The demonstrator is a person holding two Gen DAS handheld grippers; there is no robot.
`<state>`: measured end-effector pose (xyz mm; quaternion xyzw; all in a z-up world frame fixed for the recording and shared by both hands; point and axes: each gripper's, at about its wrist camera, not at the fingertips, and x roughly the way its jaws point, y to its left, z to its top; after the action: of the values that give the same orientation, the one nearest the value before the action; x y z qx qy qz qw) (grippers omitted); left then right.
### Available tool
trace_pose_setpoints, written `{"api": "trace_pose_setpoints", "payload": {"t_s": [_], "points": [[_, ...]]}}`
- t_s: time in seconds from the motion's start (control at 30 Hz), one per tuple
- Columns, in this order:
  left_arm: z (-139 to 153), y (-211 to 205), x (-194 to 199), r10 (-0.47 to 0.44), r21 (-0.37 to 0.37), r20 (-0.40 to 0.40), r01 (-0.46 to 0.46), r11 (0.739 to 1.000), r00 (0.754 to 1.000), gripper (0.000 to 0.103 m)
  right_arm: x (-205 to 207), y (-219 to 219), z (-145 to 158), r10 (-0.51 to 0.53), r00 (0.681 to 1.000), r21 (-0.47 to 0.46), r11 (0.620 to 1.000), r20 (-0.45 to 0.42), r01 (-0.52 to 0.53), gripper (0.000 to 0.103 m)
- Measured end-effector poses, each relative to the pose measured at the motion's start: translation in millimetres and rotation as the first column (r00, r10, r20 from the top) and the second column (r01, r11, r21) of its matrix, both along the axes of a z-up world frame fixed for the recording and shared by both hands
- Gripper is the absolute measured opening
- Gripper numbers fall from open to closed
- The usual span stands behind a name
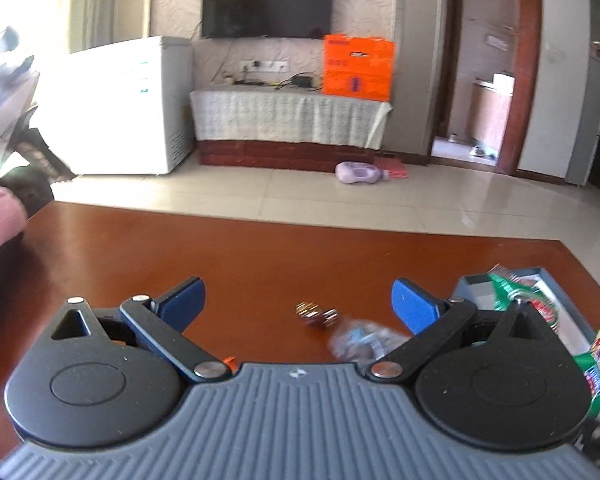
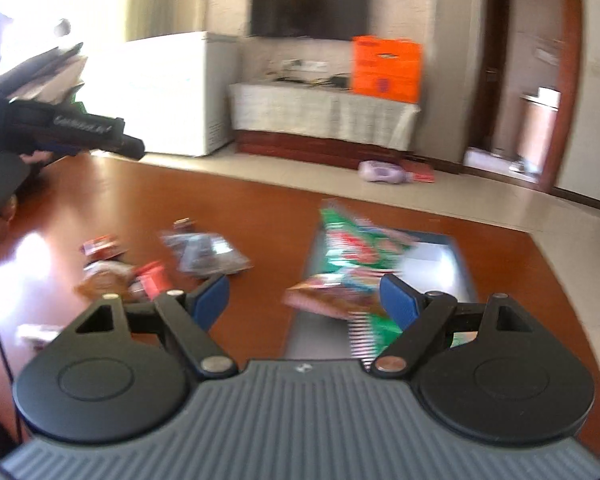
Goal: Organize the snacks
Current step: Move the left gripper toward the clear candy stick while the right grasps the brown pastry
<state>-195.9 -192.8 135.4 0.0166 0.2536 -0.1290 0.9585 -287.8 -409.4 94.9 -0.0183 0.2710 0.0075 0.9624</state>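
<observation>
In the left wrist view, the left claw (image 1: 298,300) is wide open and holds nothing. A small crinkly clear packet (image 1: 356,340) lies on the shiny brown counter (image 1: 260,248), just ahead and a bit right.

In the right wrist view, the right claw (image 2: 304,300) is wide open too. The blue-grey box (image 2: 456,256) sits straight ahead, long way pointing away, with shiny green bags (image 2: 360,248) inside (all blurry). Loose snacks (image 2: 148,272) lie to the left, nearer the left claw.

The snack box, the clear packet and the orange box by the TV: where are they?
snack box (image 2: 440,256), right wrist view, on its bare white floor.
clear packet (image 2: 208,254), right wrist view, on its middle.
orange box (image 1: 358,68), left wrist view, on its front face.
</observation>
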Motion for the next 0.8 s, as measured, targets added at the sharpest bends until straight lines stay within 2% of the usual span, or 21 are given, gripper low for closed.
{"api": "trace_pose_setpoints", "payload": {"t_s": [0.1, 0.2, 0.3, 0.37, 0.47, 0.57, 0.63, 0.8], "points": [[0, 25, -9, 0.017, 0.02, 0.002, -0.018, 1.0, 1.0, 0.101, 3, 35, -3, 0.143, 0.989, 0.02, 0.99, -0.032, -0.142, 0.084], [-1, 41, -15, 0.023, 0.041, -0.004, -0.022, 0.999, 1.0, 0.101, 5, 68, -7, 0.26, 0.963, 0.058, 0.965, -0.074, -0.257, 0.084], [-5, 53, -23, 0.022, 0.061, -0.019, -0.021, 0.998, 1.0, 0.101, 9, 107, -21, 0.323, 0.936, -0.03, 0.943, -0.139, -0.331, 0.084], [-7, 58, -29, 0.02, 0.074, -0.024, -0.018, 0.997, 1.0, 0.101, 13, 124, -32, 0.317, 0.93, -0.105, 0.935, -0.184, -0.339, 0.084], [-12, 61, -38, 0.018, 0.093, -0.029, -0.015, 0.996, 0.999, 0.101, 20, 133, -44, 0.312, 0.918, -0.097, 0.934, -0.244, -0.343, 0.083], [-20, 64, -45, 0.02, 0.112, -0.037, -0.016, 0.994, 0.999, 0.101, 24, 130, -49, 0.276, 0.922, -0.135, 0.938, -0.272, -0.32, 0.062], [-26, 67, -49, 0.01, 0.125, -0.052, -0.004, 0.992, 0.999, 0.101, 29, 120, -52, 0.235, 0.927, -0.125, 0.952, -0.292, -0.28, 0.054], [-45, 61, -64, -0.008, 0.164, -0.101, 0.024, 0.986, 0.995, 0.101, 29, 94, -53, 0.158, 0.938, -0.102, 0.975, -0.309, -0.198, 0.052]]}}
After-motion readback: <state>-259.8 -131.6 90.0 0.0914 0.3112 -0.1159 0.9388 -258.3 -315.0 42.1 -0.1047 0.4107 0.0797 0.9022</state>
